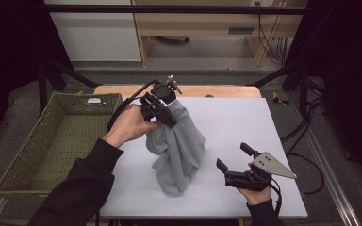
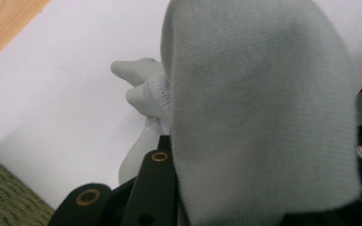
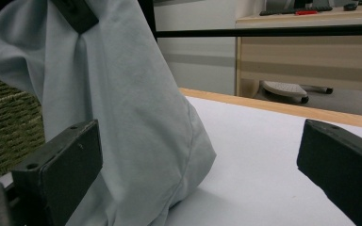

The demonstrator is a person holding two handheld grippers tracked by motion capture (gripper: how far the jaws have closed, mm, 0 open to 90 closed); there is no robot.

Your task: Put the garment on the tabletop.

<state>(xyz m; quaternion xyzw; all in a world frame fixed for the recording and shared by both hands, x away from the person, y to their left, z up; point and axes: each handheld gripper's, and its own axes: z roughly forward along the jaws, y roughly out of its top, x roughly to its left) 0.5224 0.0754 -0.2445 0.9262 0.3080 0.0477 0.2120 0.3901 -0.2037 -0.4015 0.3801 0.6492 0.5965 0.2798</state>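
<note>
Mostly the hidden part is the left gripper's jaw tips: in the high view they are buried in the top of the grey cloth, and in the left gripper view the cloth drapes over the black jaws so that only their bases with brass-ringed holes show. The jaws are pinched on the cloth's upper edge, lifting it into a tall peak whose lower folds rest on the white mat near its middle. What sort of garment or towel the cloth is cannot be made out; a stitched hem and a bunched corner show in the left gripper view.

One cloth, two grippers, one basket. The right gripper sits at the near right of the mat, just right of the cloth and apart from it, its jaws spread wide with nothing between them; in the right gripper view both jaws frame the cloth, which stands ahead and to the left. The person's right hand is cut off by the bottom edge. The left hand grips its tool at the far left of the mat. The green woven basket stands left of the table, its near corner cut off by the sleeve.
</note>
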